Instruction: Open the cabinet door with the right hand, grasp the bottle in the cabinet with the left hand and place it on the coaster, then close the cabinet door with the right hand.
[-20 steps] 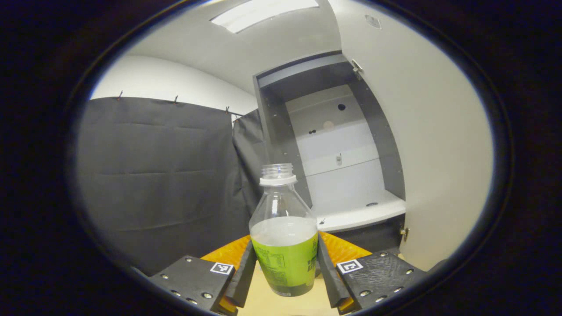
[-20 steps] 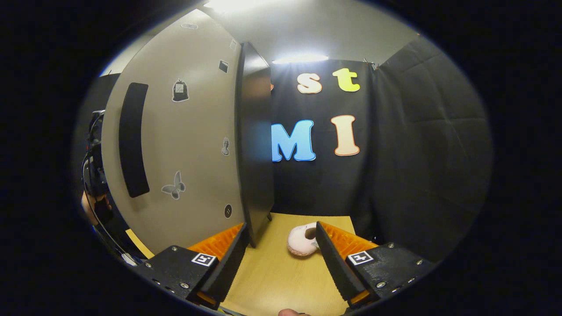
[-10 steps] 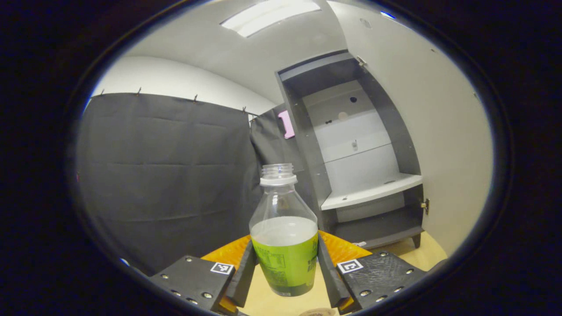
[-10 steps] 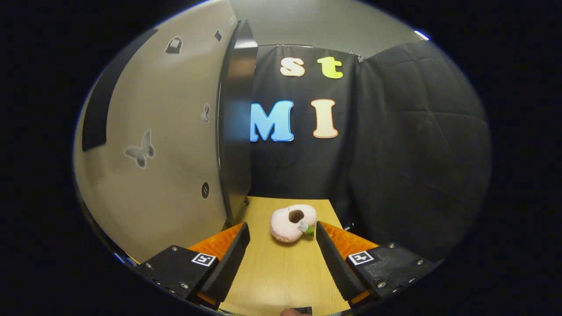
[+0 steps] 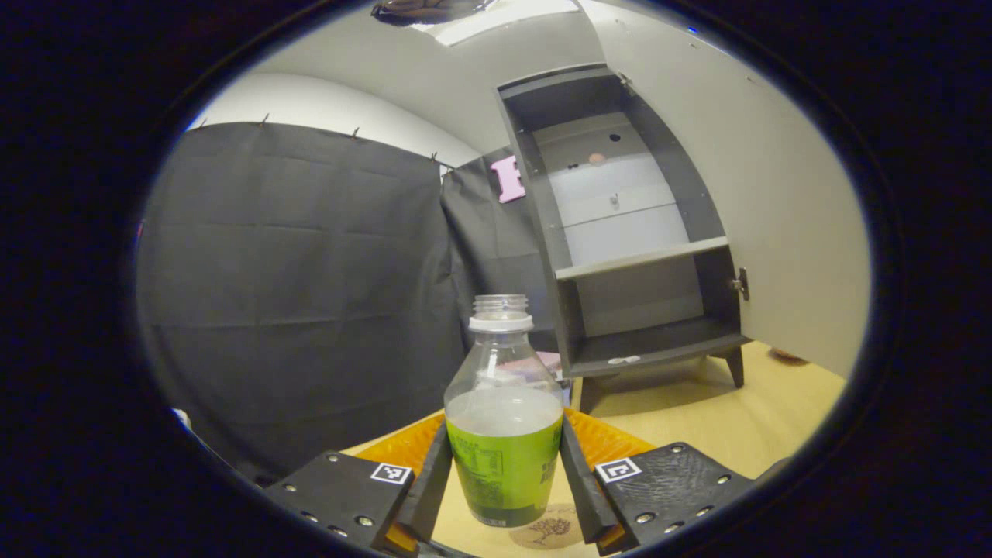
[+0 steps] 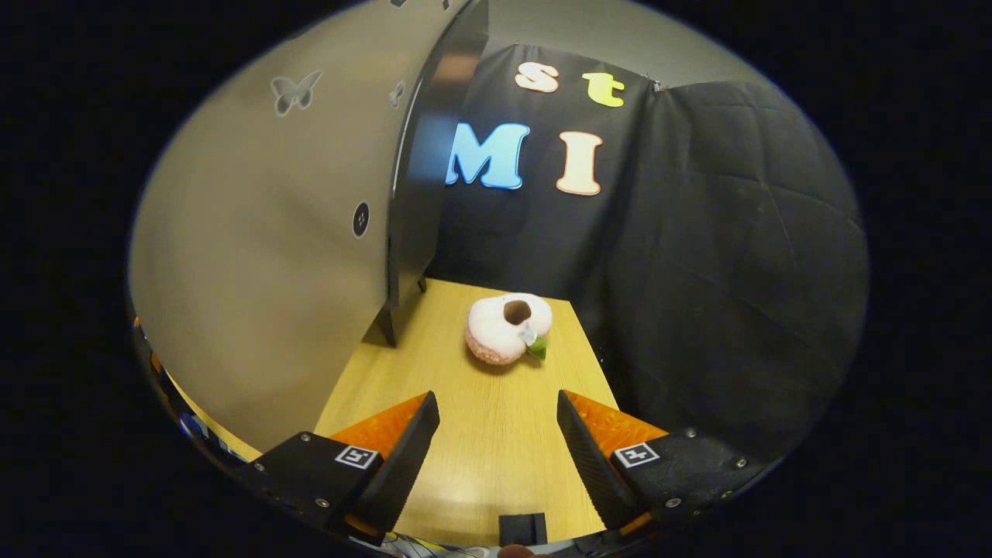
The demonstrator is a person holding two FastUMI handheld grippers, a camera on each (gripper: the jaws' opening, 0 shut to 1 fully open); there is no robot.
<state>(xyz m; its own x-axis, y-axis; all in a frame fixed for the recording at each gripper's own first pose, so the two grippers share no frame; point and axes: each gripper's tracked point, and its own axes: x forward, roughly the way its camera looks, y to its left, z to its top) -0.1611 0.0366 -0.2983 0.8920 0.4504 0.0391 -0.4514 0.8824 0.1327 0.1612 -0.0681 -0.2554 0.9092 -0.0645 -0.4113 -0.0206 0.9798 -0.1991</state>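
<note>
My left gripper [image 5: 504, 473] is shut on a clear bottle [image 5: 504, 434] with a green label and no cap, held upright. Just under the bottle's base lies a round brown coaster [image 5: 552, 530] on the wooden table [image 5: 697, 418]; whether the bottle touches it I cannot tell. Behind stands the dark cabinet [image 5: 620, 232] with pale shelves, its door [image 5: 759, 194] swung open to the right. In the right gripper view my right gripper [image 6: 496, 457] hangs open over the table [image 6: 480, 449], with the door's outer face [image 6: 263, 256] close on its left.
A pink plush ring toy [image 6: 508, 328] lies on the table ahead of the right gripper. Black cloth walls [image 5: 294, 294] close in the booth on the left and behind the cabinet. A small pink object [image 5: 542, 364] sits behind the bottle near the cabinet's foot.
The left gripper has drawn back from the cabinet and come down with the bottle, so the coaster now appears beneath it. The right gripper has dropped and pulled away from the door.
</note>
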